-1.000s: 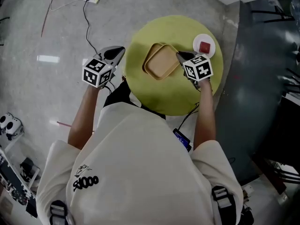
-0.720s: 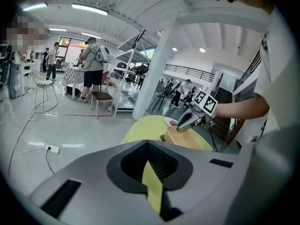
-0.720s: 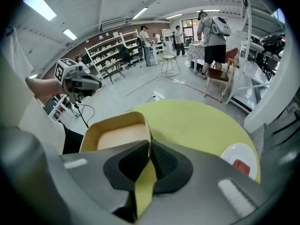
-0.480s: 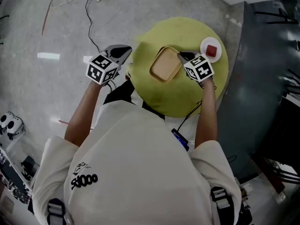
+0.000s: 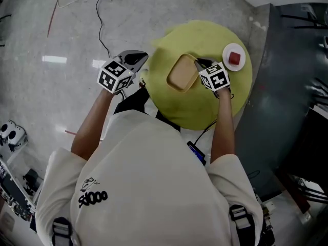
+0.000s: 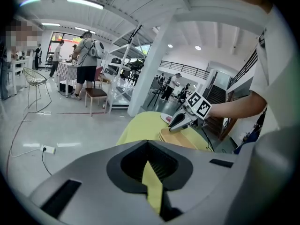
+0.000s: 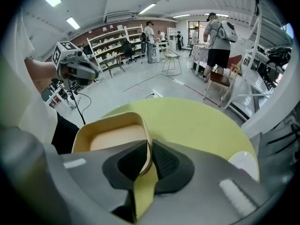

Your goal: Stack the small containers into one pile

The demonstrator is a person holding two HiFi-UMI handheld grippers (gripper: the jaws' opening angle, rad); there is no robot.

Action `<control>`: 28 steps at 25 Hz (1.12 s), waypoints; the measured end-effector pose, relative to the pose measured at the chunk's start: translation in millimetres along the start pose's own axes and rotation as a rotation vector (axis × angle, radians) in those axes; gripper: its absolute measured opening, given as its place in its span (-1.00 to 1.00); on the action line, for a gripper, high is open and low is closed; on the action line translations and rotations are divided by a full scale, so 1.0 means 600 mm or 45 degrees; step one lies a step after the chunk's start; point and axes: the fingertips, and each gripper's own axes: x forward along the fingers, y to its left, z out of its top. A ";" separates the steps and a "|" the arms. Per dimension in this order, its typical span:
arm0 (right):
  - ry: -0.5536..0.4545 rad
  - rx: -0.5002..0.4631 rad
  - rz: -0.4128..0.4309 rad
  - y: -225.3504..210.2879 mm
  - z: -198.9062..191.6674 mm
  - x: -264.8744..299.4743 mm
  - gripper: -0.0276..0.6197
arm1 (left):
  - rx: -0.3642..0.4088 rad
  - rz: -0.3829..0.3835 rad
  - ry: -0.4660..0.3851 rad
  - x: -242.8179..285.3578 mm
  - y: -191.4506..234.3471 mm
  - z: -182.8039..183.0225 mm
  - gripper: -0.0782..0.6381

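We see right gripper pinching rim of tan container on yellow table; left gripper pressed together (empty).

Right gripper view: near rim of tan container hidden behind right gripper body, can't tell how many are nested. White plate mostly blocked as well. Head view: red item on the plate too small to identify.
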 end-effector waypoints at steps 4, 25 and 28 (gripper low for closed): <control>-0.047 0.057 -0.022 -0.003 0.001 0.005 -0.75 | -0.012 0.006 0.006 0.002 0.001 -0.008 -0.76; -0.502 0.380 -0.321 0.005 0.027 -0.194 -0.59 | 0.169 -0.030 -0.152 -0.014 -0.053 0.101 -0.76; -0.588 0.374 -0.413 0.011 0.029 -0.254 -0.74 | 0.261 -0.014 -0.209 -0.031 -0.069 0.146 -0.76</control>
